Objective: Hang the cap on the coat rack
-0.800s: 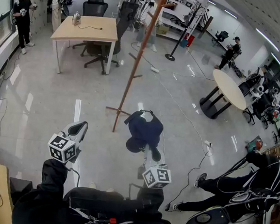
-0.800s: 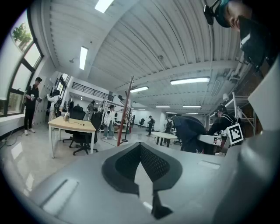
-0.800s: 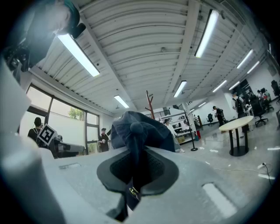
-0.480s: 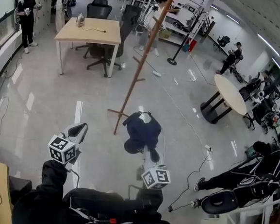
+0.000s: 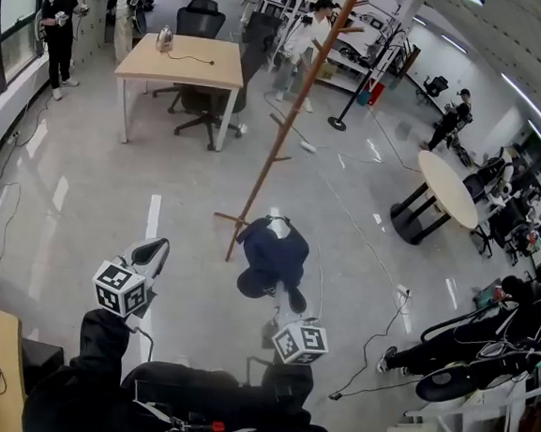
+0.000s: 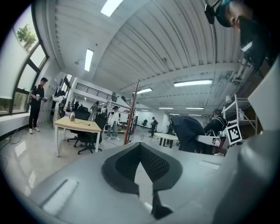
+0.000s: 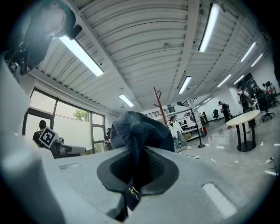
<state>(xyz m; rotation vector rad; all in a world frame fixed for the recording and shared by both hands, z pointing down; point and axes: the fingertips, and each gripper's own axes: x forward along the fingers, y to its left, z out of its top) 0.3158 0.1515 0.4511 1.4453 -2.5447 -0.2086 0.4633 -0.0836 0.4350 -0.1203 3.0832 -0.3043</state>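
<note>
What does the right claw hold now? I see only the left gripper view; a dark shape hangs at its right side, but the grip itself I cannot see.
Observer: The right claw is shut on the dark blue fabric cap; cloth runs between its pads.
Operator: And where must I carry it?
Observer: In the head view, the brown wooden coat rack stands on the floor just beyond the cap, slightly to its left.
Operator: Is there room on it?
Observer: Its pegs that show are bare.
</note>
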